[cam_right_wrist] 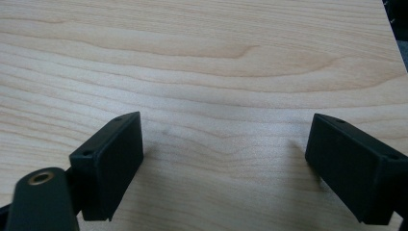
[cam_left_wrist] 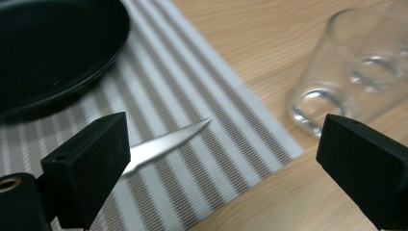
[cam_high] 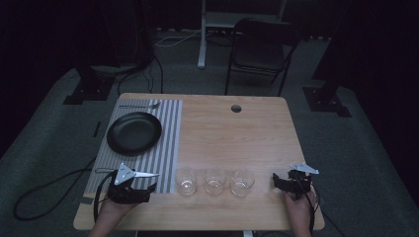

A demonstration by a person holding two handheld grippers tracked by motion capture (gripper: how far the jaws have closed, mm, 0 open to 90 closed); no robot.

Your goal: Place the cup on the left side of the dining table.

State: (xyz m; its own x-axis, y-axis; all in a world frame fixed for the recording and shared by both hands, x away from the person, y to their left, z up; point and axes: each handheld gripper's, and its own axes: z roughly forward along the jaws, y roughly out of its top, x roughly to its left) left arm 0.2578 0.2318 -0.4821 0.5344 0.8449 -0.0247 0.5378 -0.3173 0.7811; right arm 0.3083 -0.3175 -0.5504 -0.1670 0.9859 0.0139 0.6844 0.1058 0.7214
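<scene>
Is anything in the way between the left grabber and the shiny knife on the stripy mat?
Nothing visible. The left gripper is open, and the knife lies flat on the striped mat right ahead, between the jaws.

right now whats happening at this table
A person sits at a wooden table with a gripper in each hand, both open and holding nothing. The left gripper hovers over the near edge of a striped mat, by a knife. The right gripper is low over bare wood, right of three empty glasses. A black plate and fork lie on the mat.
</scene>
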